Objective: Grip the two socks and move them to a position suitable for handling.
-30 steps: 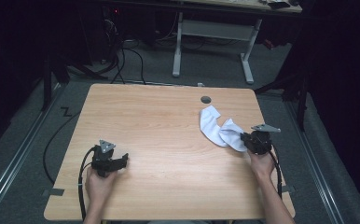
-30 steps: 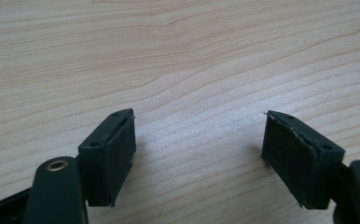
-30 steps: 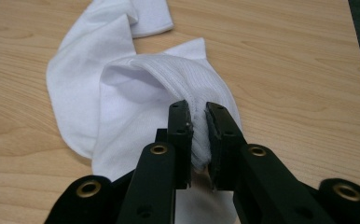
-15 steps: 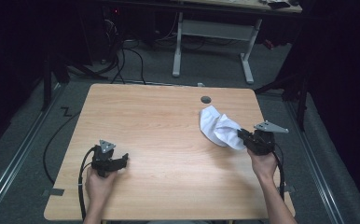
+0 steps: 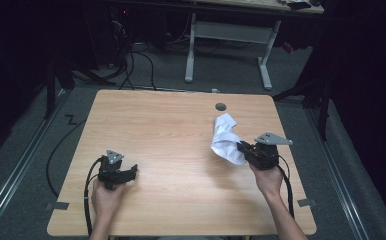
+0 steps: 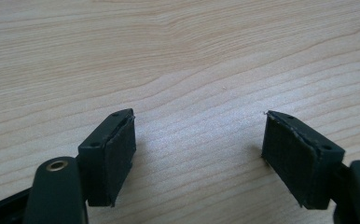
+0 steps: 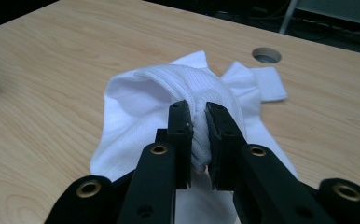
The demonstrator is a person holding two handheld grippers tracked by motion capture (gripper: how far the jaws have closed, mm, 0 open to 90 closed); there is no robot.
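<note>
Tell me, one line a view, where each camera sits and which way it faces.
High view: above the person's side, facing forward and down on the table; forearms, left claw, right claw.
Left gripper view: on the left claw, facing bare tabletop between open jaws.
Right gripper view: on the right claw, jaws pinching the white cloth.
Shared: the cloth and table hole.

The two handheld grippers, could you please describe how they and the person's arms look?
Both the left gripper and the right gripper are black, each topped by a grey three-cornered plate and trailing a black cable. Their jaws are flat black bars with brass-coloured rivets and dark textured pads. The forearms are bare, with no sleeves visible.
</note>
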